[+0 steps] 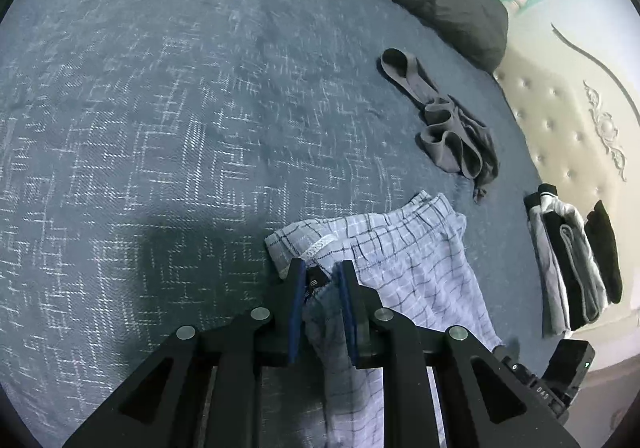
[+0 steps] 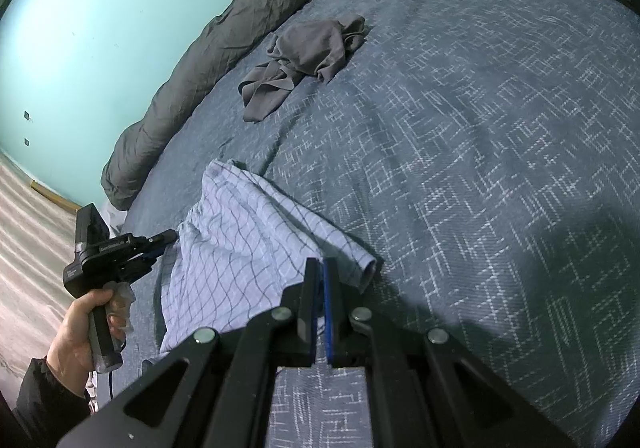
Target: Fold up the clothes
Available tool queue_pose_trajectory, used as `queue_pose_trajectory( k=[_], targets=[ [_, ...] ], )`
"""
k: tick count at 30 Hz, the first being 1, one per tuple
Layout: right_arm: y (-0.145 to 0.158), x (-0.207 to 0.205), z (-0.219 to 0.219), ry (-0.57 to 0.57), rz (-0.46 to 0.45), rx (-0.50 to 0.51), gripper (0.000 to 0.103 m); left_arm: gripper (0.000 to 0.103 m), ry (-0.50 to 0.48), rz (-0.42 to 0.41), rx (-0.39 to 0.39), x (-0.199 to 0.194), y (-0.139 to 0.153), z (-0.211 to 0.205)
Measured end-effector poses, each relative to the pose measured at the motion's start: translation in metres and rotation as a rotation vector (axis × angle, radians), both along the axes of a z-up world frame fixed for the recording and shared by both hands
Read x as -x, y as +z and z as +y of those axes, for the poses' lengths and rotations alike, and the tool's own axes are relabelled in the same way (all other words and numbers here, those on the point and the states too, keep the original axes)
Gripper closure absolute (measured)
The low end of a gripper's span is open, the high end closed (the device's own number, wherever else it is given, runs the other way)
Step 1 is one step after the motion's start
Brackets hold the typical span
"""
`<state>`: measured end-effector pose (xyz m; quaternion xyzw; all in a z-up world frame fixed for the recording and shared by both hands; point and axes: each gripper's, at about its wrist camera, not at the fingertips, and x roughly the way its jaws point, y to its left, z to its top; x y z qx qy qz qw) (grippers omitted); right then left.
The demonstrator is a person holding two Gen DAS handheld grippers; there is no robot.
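A pair of light blue checked shorts (image 1: 416, 248) lies partly lifted on the blue patterned bedspread (image 1: 160, 128). My left gripper (image 1: 322, 280) is shut on a bunched edge of them, with cloth and a dark label squeezed between its blue pads. In the right wrist view my right gripper (image 2: 320, 272) is shut on the opposite edge of the shorts (image 2: 240, 240), its pads almost together. A hand (image 2: 80, 332) holds the left gripper (image 2: 170, 238) at the far side of the cloth.
Crumpled grey underwear (image 1: 452, 128) (image 2: 308, 52) lies farther up the bed. A folded stack of black and grey clothes (image 1: 572, 268) sits by the cream tufted headboard (image 1: 568, 120). A dark grey duvet (image 2: 240, 20) runs along the bed's edge by the teal wall.
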<state>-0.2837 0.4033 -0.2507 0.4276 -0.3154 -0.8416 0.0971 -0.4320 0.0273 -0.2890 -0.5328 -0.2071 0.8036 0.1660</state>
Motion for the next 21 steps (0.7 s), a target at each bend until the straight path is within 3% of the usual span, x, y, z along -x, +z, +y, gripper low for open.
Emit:
queue_pose_trajectory(
  k=[3, 8, 11, 17, 21],
  targets=[
    [0.0, 0.0, 0.0, -0.001, -0.002, 0.0, 0.101, 0.085, -0.02, 0.026, 0.044, -0.003, 0.007, 0.003],
    [0.0, 0.0, 0.001, -0.006, -0.003, 0.001, 0.101, 0.084, -0.017, 0.04, 0.03, -0.01, 0.015, -0.002],
    [-0.001, 0.0, 0.003, -0.021, -0.008, 0.009, 0.101, 0.073, -0.013, 0.042, 0.024, -0.016, 0.017, -0.006],
    [-0.004, -0.005, 0.017, -0.093, -0.036, 0.029, 0.099, 0.07, 0.002, 0.047, 0.032, -0.03, 0.017, -0.014],
    [0.0, -0.007, 0.025, -0.127, -0.007, 0.052, 0.099, 0.069, -0.001, 0.055, 0.034, -0.041, 0.017, -0.011]
  ],
)
